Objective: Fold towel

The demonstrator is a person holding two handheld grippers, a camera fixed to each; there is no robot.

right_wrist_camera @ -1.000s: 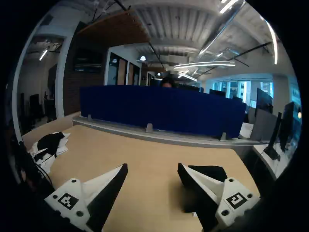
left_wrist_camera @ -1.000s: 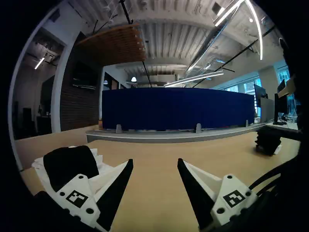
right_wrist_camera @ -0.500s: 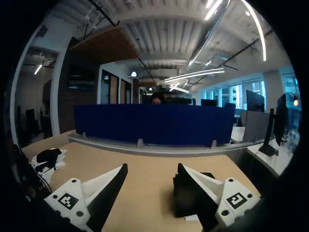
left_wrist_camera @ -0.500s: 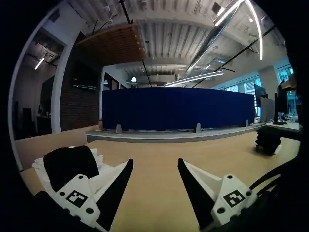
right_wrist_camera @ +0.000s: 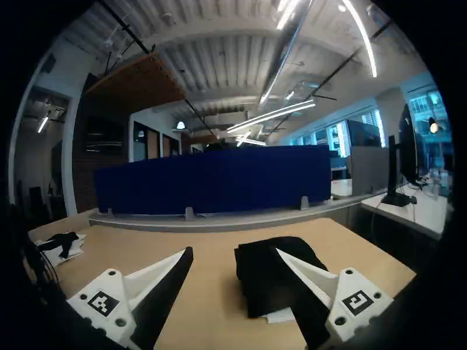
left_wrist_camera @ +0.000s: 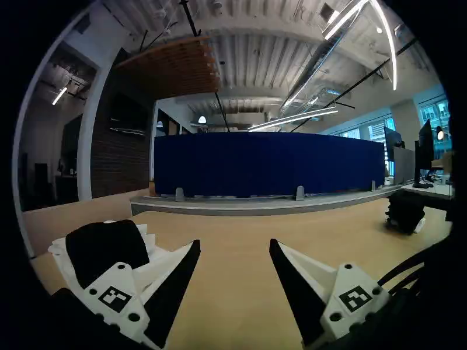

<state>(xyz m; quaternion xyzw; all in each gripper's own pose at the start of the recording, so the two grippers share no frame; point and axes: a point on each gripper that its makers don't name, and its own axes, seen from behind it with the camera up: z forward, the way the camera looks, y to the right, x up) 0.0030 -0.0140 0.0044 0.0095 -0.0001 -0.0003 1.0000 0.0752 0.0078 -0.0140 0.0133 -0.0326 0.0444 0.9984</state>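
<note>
At your far left a black towel lies slumped on a heap of white cloths, near the table's left edge and just behind the left gripper's left finger. It looks soft, light and limp, so it will likely sag and drag if you lift it by the middle. Pinch it at a corner or along a hem, one gripper to each. The white cloths beneath may come up with it, so take hold shallowly. The left gripper is spread wide with nothing between its fingers, low over bare table.

The middle of the table gives you room to lay the towel flat. A blue divider runs along the back.

The right gripper is also wide apart and holds nothing. Its right finger reaches over a dark folded stack with a white edge at the bottom. You cannot tell whether the finger touches it, so mind that stack when you swing back left. Beyond the right edge stands a monitor, well apart.
</note>
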